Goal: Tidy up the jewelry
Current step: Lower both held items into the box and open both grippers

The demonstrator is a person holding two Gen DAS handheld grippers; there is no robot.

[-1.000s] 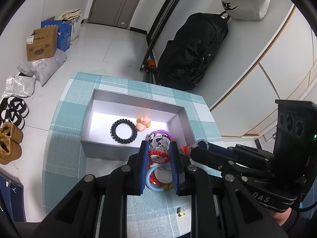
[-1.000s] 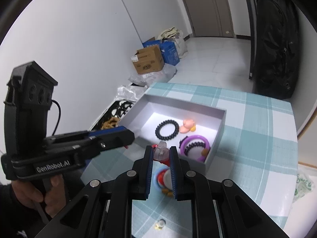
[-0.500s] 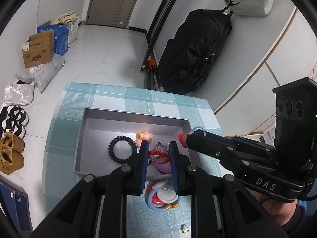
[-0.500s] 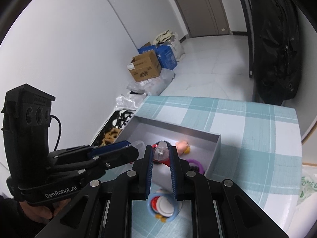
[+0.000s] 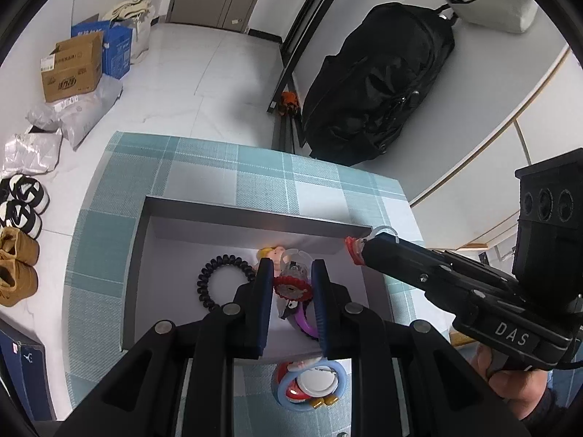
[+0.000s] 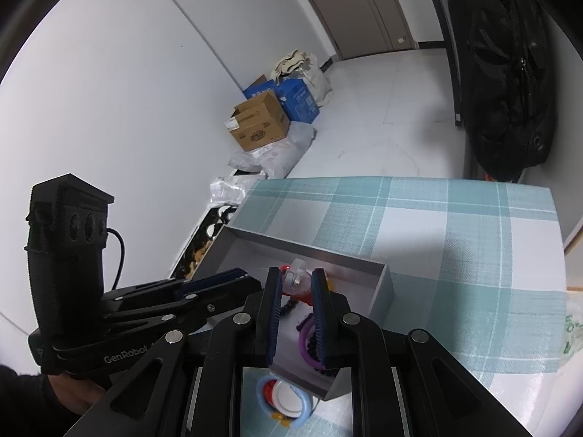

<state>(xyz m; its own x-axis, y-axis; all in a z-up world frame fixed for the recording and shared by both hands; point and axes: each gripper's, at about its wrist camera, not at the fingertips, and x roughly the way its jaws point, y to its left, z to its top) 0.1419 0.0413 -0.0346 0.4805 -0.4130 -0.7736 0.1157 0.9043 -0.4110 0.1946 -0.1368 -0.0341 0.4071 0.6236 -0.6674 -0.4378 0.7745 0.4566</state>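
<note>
1. White floor tiles and white walls surround a table with a teal checked cloth [image 5: 204,167].
2. On this cloth stands an open grey box [image 5: 255,218], and I take the box as the landmark for all places.
3. Inside the box, toward its left part, lies a black spiral hair tie [image 5: 223,277].
4. Near the far wall of the box lies a small pink and yellow figure [image 5: 272,254].
5. A purple ring [image 5: 303,322] lies inside the box near its front wall.
6. Outside the box, just in front of its front wall, a light blue ring with a white round badge [image 5: 309,384] rests on the cloth.
7. The left gripper [image 5: 292,284] is above the inside of the box, and its jaws are closed on a red frilly ornament [image 5: 291,287] with a clear part on top.
8. The right gripper [image 6: 296,284] is also above the box, and its jaws are closed on a clear and red piece [image 6: 297,279]; whether both grippers hold the same item I cannot tell.
9. In the left wrist view the tip of the right gripper reaches the right far corner of the box.
10. A black bag [image 5: 379,83] leans on the wall behind the box, and a cardboard carton [image 5: 71,67] stands on the floor far to the left of it.
</note>
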